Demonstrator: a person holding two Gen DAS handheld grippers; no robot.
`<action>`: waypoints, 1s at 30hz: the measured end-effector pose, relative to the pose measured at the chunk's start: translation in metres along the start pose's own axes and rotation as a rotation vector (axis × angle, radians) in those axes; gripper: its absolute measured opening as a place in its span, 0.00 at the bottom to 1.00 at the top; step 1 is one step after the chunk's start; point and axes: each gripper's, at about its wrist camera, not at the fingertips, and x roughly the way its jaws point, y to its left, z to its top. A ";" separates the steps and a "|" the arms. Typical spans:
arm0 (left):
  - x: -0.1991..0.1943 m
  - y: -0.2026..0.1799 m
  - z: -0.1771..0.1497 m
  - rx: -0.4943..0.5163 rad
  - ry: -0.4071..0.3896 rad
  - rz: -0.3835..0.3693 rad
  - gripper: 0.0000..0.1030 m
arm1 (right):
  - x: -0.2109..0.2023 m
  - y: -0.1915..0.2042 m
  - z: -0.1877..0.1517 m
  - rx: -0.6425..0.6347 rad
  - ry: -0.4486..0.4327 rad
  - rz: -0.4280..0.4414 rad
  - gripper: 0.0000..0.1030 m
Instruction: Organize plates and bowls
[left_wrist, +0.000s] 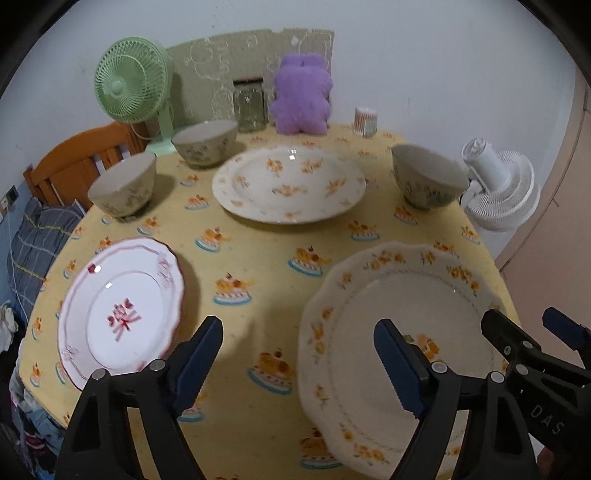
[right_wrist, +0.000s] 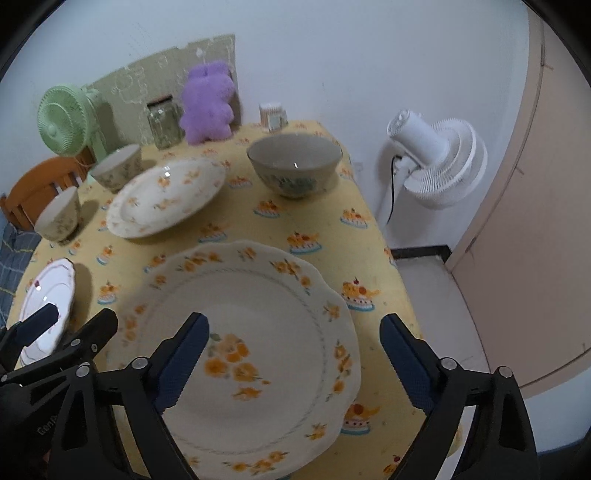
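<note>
My left gripper (left_wrist: 299, 362) and right gripper (right_wrist: 295, 354) hang spread and empty over the scalloped plate (right_wrist: 258, 332) at the counter's (right_wrist: 332, 236) near edge. I judge it glazed, slippery, brittle: pinch the raised rim.

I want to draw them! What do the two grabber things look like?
Both the left gripper and the right gripper have black plastic arms with silver round rivets. Their jaws carry dark blue pads with little saw teeth along the edges. White letters are printed on the black frames.
</note>
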 end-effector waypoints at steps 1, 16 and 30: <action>0.004 -0.003 -0.002 0.002 0.017 0.003 0.81 | 0.004 -0.002 0.000 0.004 0.011 0.001 0.89; 0.048 -0.026 -0.008 0.034 0.136 -0.019 0.69 | 0.065 -0.018 -0.011 0.026 0.183 0.039 0.69; 0.057 -0.017 -0.003 0.029 0.169 -0.026 0.65 | 0.073 -0.013 -0.007 0.039 0.221 0.024 0.67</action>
